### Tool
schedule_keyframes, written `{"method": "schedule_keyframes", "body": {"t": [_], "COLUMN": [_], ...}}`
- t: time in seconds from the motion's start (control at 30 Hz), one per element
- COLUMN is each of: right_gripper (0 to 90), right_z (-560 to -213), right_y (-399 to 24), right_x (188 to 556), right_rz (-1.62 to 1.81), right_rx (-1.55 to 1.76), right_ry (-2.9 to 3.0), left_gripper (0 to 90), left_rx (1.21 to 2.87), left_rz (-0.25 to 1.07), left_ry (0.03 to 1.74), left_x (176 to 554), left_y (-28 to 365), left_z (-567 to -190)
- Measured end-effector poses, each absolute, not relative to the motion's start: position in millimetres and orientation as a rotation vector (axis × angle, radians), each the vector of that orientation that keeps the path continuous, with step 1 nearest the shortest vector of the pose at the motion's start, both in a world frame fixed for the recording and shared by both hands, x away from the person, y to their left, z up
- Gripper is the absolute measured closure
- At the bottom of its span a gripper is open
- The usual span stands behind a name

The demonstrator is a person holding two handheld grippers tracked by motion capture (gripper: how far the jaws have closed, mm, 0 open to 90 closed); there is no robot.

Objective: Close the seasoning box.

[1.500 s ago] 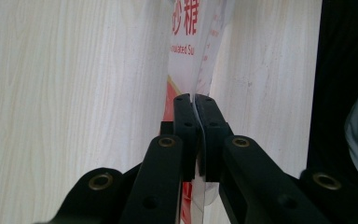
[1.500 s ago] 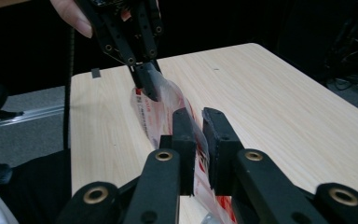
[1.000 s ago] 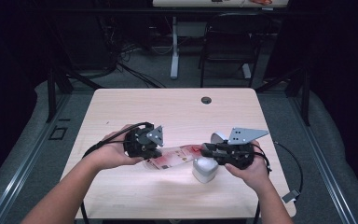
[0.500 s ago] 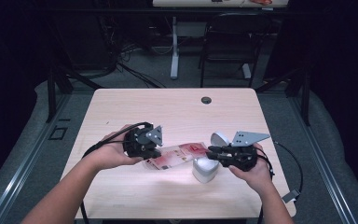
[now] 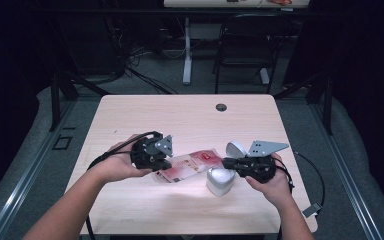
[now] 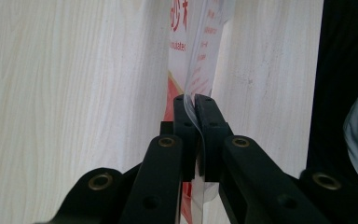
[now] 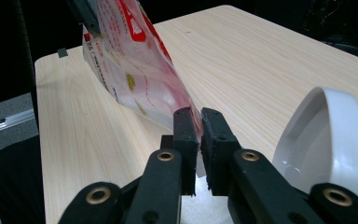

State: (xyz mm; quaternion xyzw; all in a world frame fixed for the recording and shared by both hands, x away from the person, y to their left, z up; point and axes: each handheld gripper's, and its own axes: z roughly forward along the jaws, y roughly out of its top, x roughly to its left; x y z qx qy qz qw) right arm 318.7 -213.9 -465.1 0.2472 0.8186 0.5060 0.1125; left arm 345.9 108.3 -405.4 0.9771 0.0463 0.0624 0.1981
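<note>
Thing: red-and-white plastic pouch (image 5: 187, 167) held just above desk (image 5: 190, 120) centre, between both hands | Left claw (image 6: 196, 105): pinching pouch's left end | Right claw (image 7: 200, 119): just been closing, now pinching right end | Beside: open white lidded container (image 5: 220, 180), right of pouch | Progress: pouch gripped both ends; opening or emptying seemingly left.
</note>
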Motion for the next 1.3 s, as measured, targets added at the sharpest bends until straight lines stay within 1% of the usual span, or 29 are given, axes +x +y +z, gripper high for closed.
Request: {"method": "schedule_keyframes", "body": {"t": [0.03,0.2,0.47,0.97,1.3], "right_gripper": [88.2,90.0,90.0,90.0,90.0], "right_z": [-463.1,-459.8,-454.5,-422.4,-408.9], "right_y": [-212.7,-208.6,-205.1,-196.3,-182.9], "right_x": [317.8,316.3,314.7,312.7,312.5], "right_rz": [1.476,1.453,1.459,1.429,1.41], "right_rx": [0.711,0.683,0.662,0.586,0.544], "right_ry": [2.408,2.421,2.42,2.407,2.414], "left_gripper": [88.4,88.1,87.8,87.0,86.7], "left_rx": [2.73,2.719,2.7,2.613,2.582], "left_rz": [0.17,0.174,0.172,0.159,0.154], "left_ry": [0.138,0.152,0.18,0.247,0.286], "left_x": [346.1,347.1,347.9,350.2,352.1], "left_y": [110.2,115.4,120.2,130.3,139.2], "left_z": [-405.6,-406.4,-410.1,-429.1,-440.4]}}
